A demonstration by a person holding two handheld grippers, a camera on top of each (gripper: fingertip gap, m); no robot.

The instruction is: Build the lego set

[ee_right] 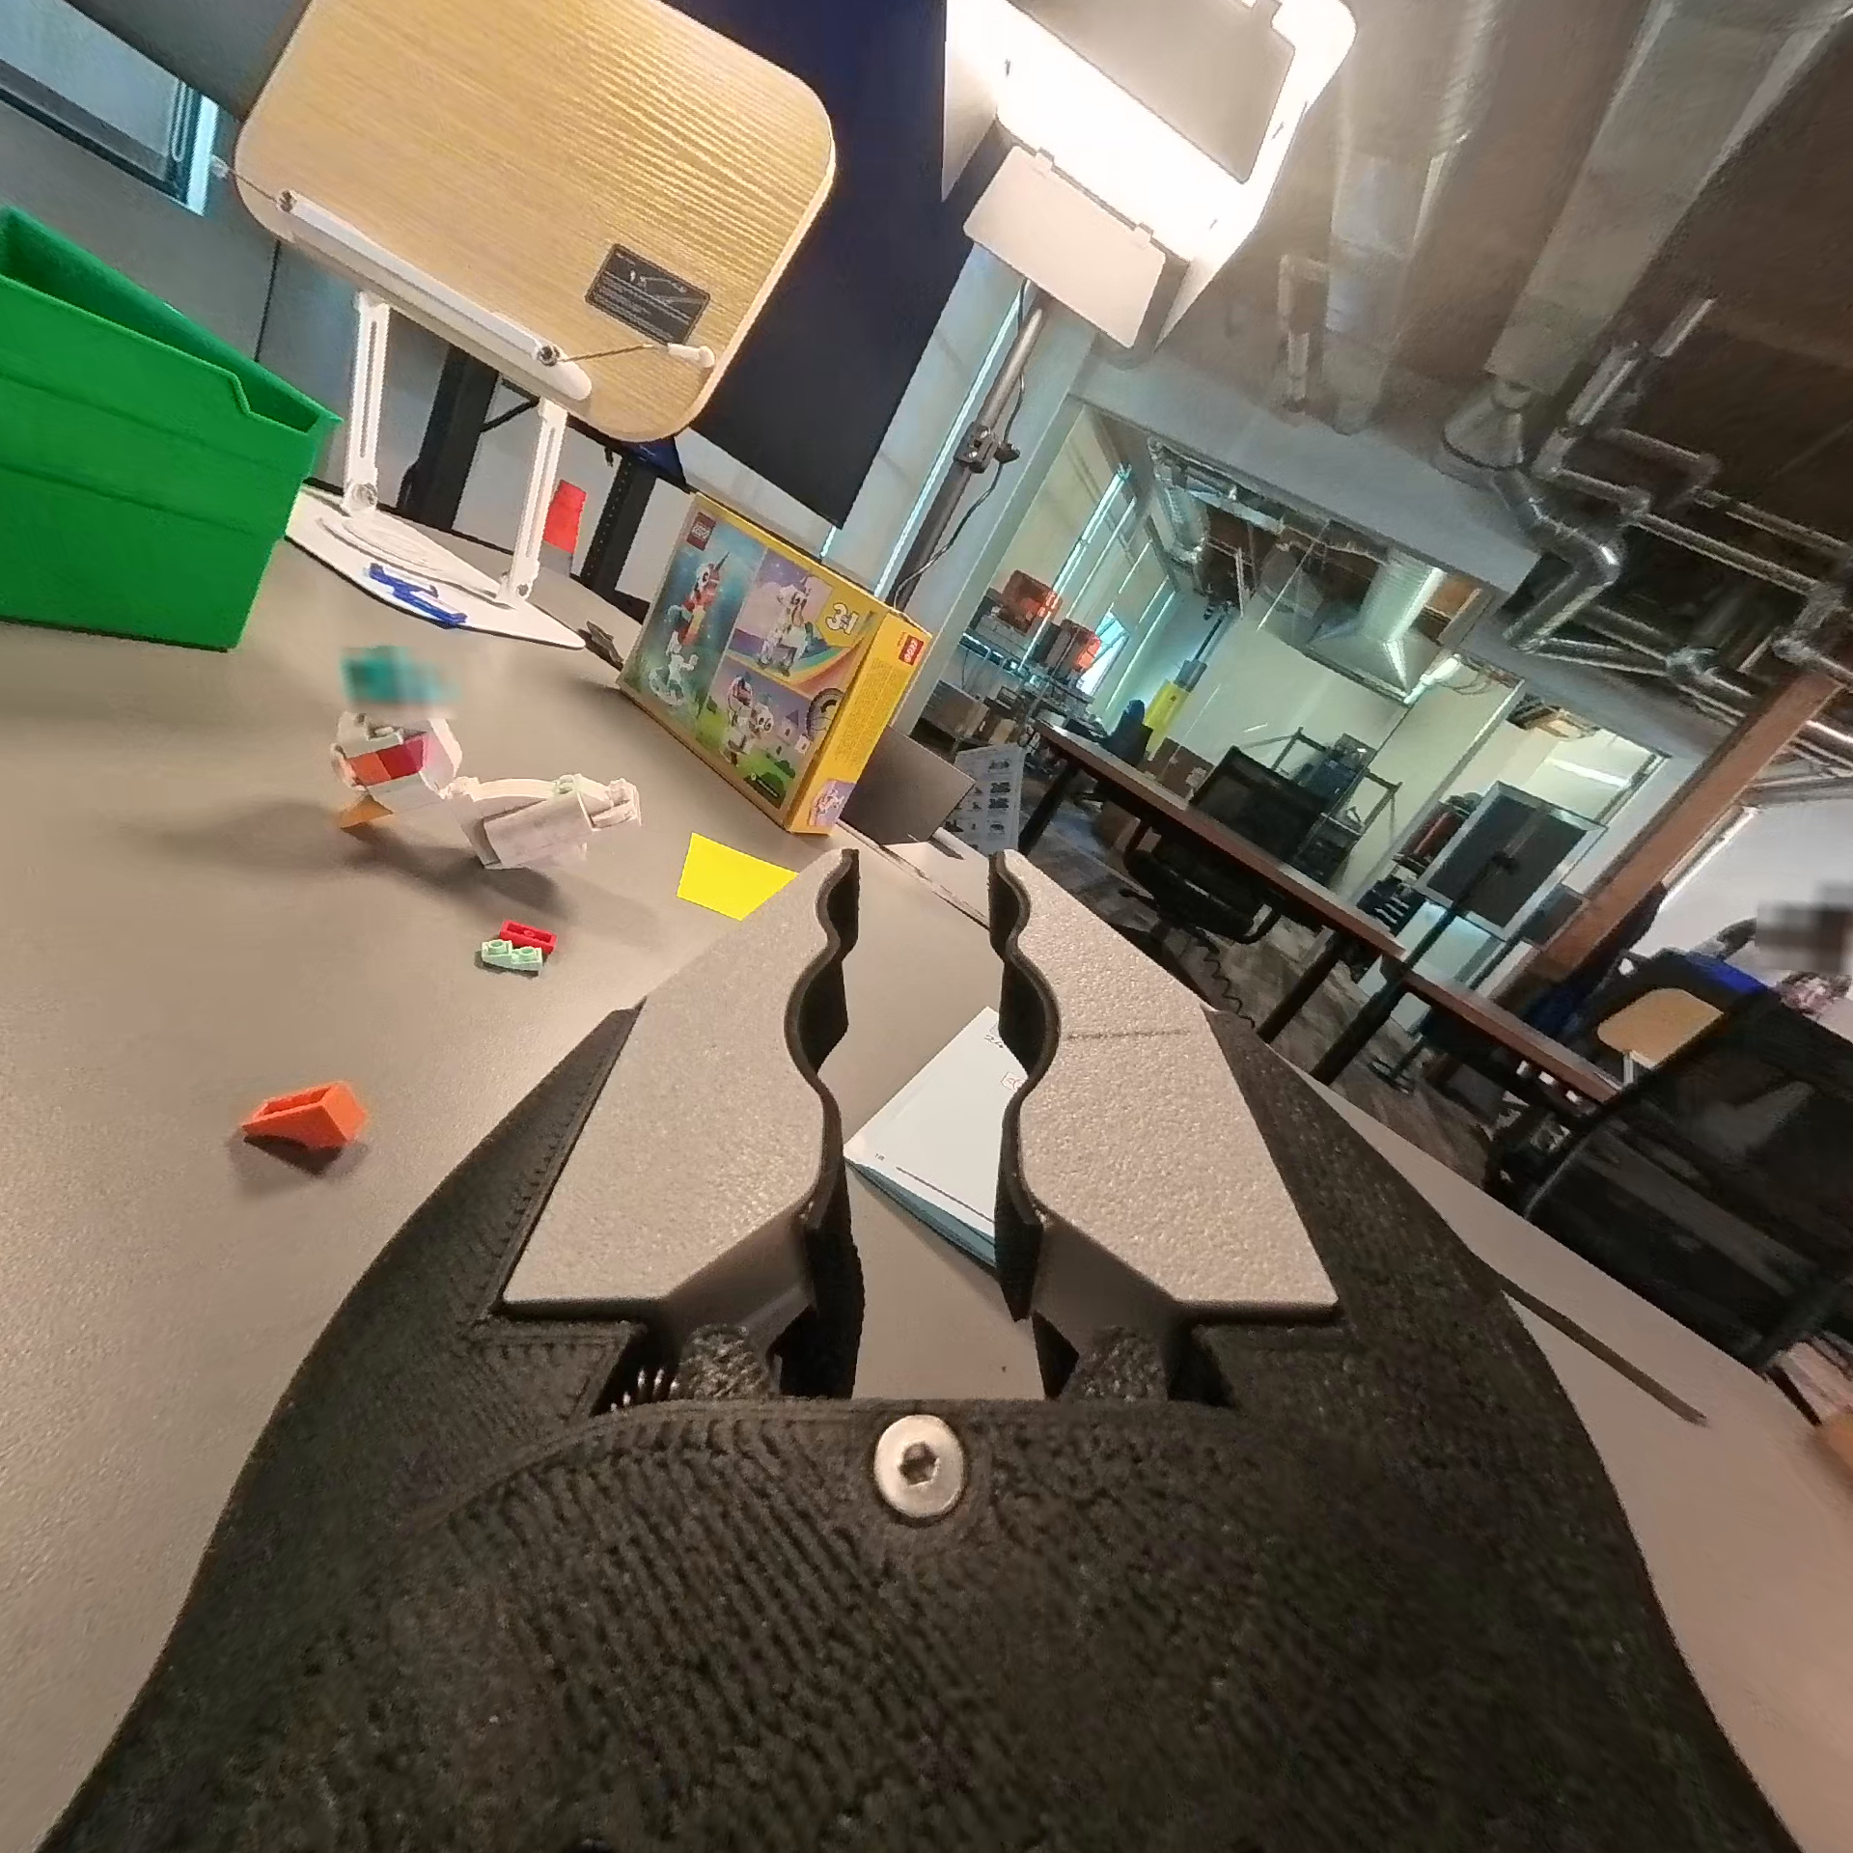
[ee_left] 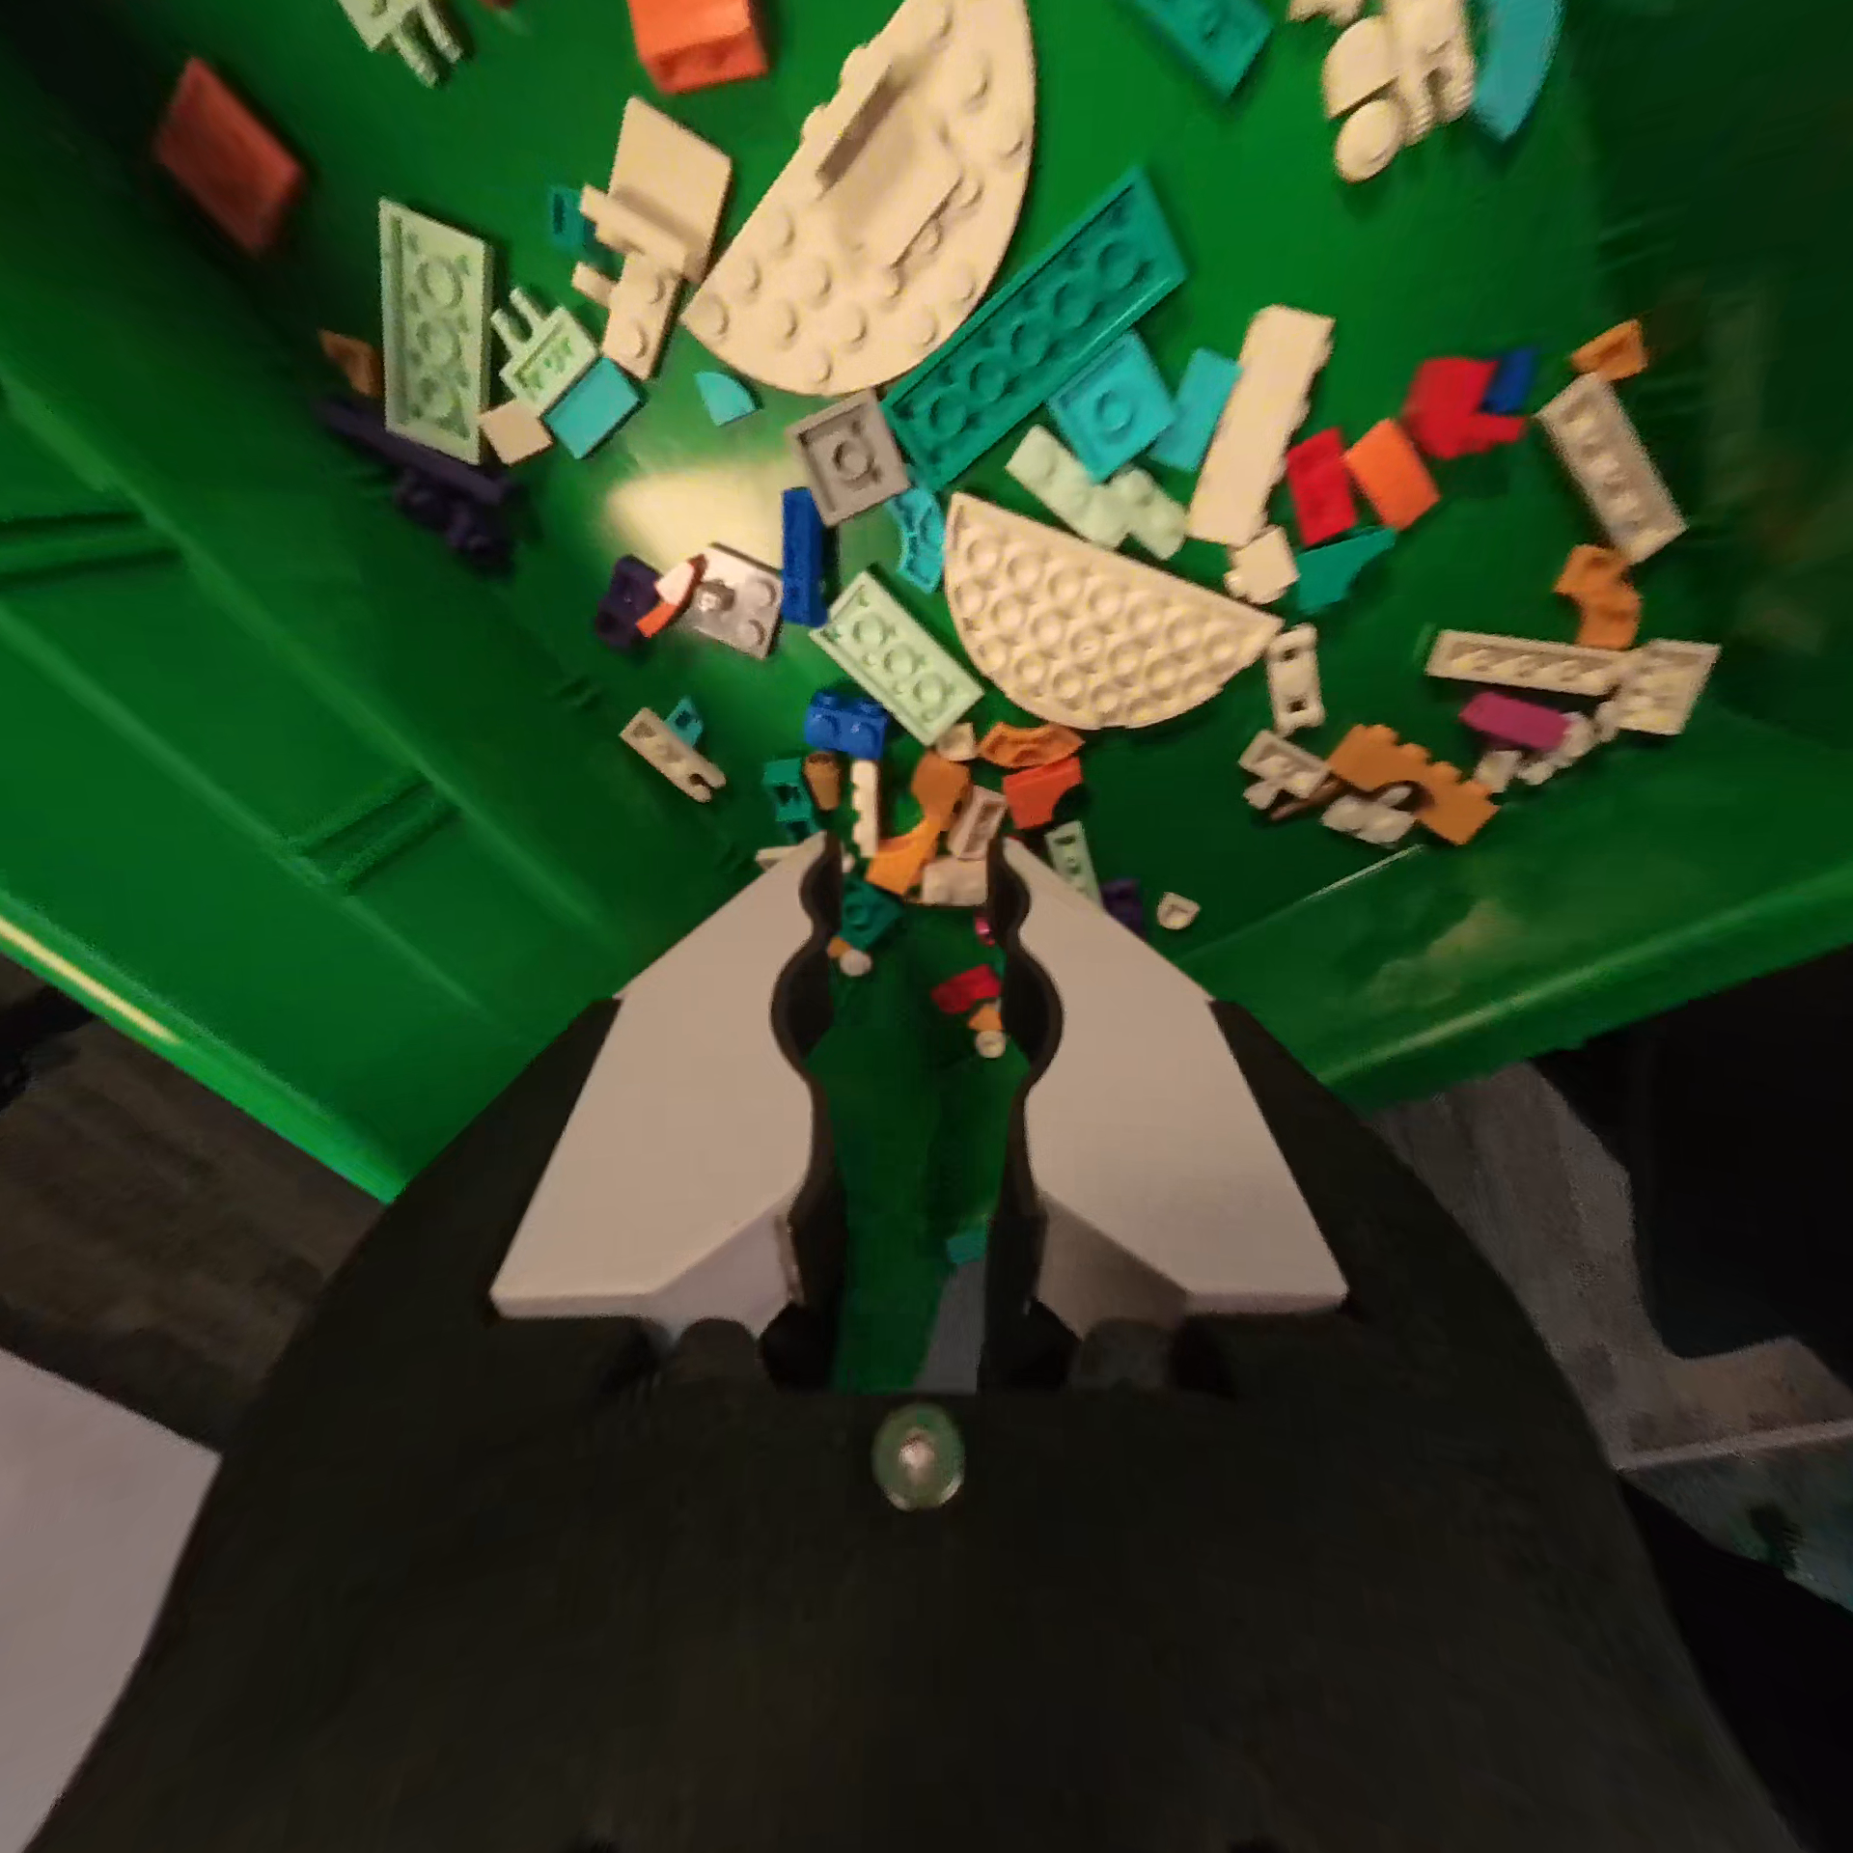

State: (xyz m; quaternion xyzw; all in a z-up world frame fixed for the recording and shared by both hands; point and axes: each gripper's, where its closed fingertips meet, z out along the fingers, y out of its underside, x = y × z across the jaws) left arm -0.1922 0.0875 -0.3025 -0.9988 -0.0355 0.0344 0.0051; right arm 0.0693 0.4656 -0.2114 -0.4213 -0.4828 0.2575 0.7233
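My left gripper (ee_left: pixel 912 852) is open and empty, hovering over a green bin (ee_left: pixel 301 622) full of loose lego pieces. Its fingertips point at a small heap of orange, white and blue pieces (ee_left: pixel 933 802). A white half-round plate (ee_left: pixel 1093 622) lies just beyond, another (ee_left: pixel 882 231) farther off beside a long teal plate (ee_left: pixel 1043 331). My right gripper (ee_right: pixel 922 872) is open and empty above the grey table (ee_right: pixel 201 1304). A part-built white lego figure (ee_right: pixel 471 782) lies on the table to its left, with a red and pale green piece (ee_right: pixel 519 945) and an orange slope piece (ee_right: pixel 306 1111) nearer.
The green bin (ee_right: pixel 130 481) stands at the table's far left. A wooden book stand (ee_right: pixel 531 201), the yellow lego box (ee_right: pixel 772 682), a yellow square (ee_right: pixel 727 874) and a pale booklet (ee_right: pixel 953 1133) sit on the table. Its edge runs at the right, with chairs and desks beyond. Spacing between my two grippers at the tips: around 45 cm. To reach the white half-round plate (ee_left: pixel 1093 622) in a straight line is about 4 cm for my left fingers, about 40 cm for my right.
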